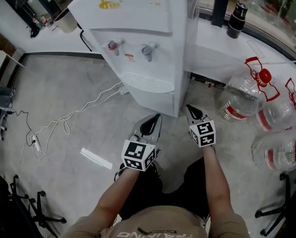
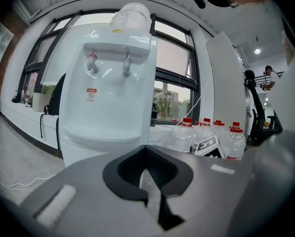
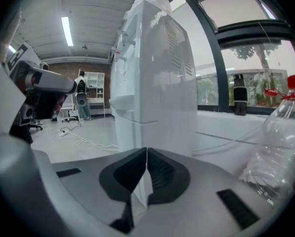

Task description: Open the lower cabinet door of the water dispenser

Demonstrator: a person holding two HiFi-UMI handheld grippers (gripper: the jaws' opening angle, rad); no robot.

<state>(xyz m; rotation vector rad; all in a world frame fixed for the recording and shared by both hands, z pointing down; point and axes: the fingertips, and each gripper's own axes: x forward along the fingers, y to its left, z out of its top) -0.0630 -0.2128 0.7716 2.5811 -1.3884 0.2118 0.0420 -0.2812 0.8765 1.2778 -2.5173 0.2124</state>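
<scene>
- The white water dispenser (image 1: 138, 38) stands on the grey floor (image 1: 63, 83), backed against a white window ledge (image 1: 212, 43).
- Its lower cabinet door (image 2: 83, 154) is the front panel below the drip tray (image 1: 148, 82); it looks shut, flush with the body.
- Clear water bottles (image 1: 239, 95) with red caps lie on the floor to the dispenser's right.
- My left tool (image 1: 152, 123) points at the dispenser's front, near its base, jaws pressed together on nothing.
- My right tool (image 1: 195, 114) is just beside the dispenser's front right corner, jaws also pressed together and empty.
- A white cable (image 1: 83, 108) trails across the floor on the left.
</scene>
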